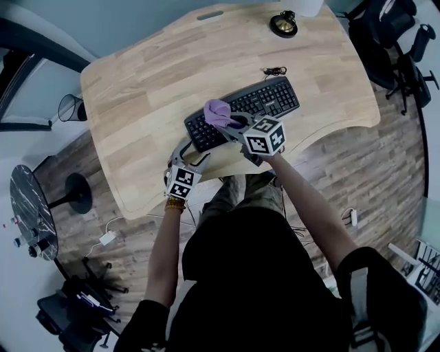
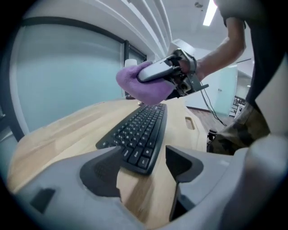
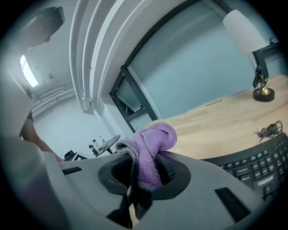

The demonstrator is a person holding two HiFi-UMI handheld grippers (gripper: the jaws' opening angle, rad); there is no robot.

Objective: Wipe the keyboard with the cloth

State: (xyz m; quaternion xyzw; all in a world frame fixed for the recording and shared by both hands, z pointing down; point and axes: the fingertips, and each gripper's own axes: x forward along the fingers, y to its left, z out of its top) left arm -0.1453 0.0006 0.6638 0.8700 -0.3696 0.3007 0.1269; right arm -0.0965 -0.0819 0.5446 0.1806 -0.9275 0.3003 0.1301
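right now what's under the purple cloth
The cloth, pinched in the right gripper jaws, is over the left part of the black keyboard. The keys directly beneath are covered in the head view; contact cannot be told.

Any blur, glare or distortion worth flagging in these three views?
Head view: even light, sharp, but the fisheye bows the desk edges. Left gripper view: dark vignette at the corners, ceiling light blown out, keyboard fairly sharp. Right gripper view: strong barrel curve on the window frames, light strip glaring at left, cloth close and slightly soft.
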